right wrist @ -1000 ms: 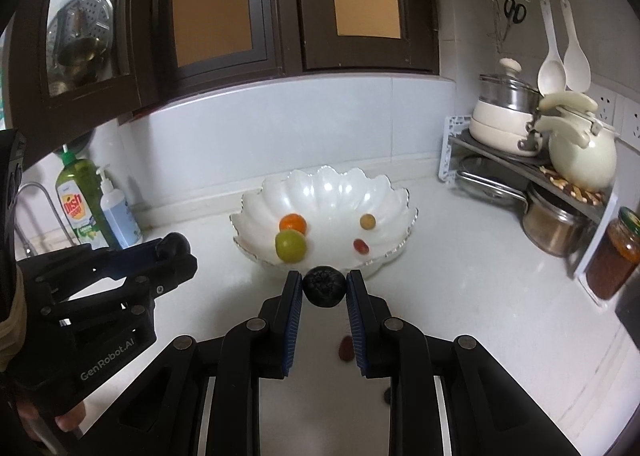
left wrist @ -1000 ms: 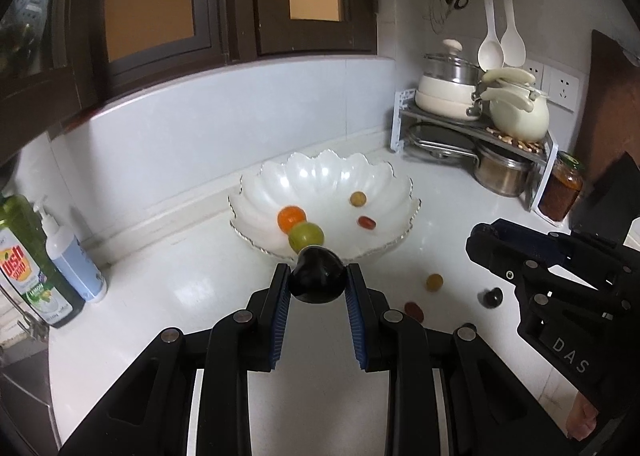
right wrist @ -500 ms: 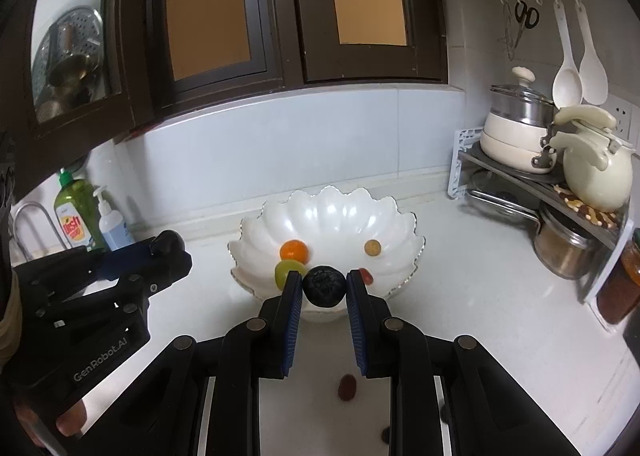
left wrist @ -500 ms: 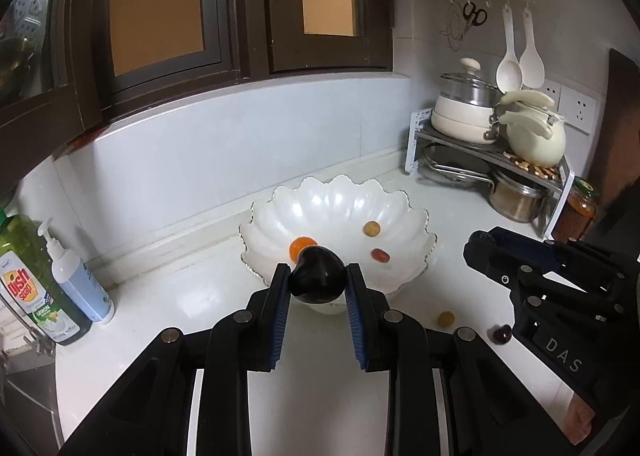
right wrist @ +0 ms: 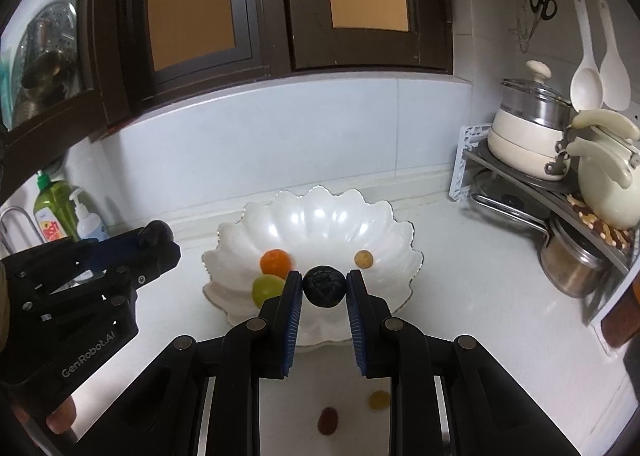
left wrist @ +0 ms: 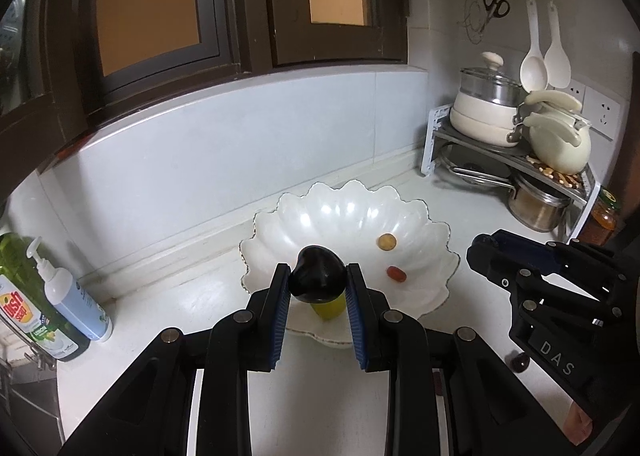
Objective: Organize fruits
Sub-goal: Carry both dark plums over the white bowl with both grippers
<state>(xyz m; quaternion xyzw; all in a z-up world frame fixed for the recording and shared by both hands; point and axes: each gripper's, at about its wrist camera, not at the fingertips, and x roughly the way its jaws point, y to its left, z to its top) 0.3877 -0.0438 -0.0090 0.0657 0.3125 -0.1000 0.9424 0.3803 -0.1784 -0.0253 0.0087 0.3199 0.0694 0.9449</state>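
White kitchen counter (right wrist: 460, 296): the left gripper (left wrist: 319, 288) clamps a smooth dark fruit (left wrist: 318, 274), the right gripper (right wrist: 323, 290) a wrinkled black fruit (right wrist: 324, 286), both poised at the scalloped bowl (right wrist: 320, 211), best released low and clear of each other.

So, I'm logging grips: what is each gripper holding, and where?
Left gripper: smooth dark fruit, pinched at its sides. Right gripper: rough black fruit, likewise.

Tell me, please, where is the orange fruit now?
In the right wrist view the orange fruit lies inside the white bowl, on its left side, just behind the green fruit.
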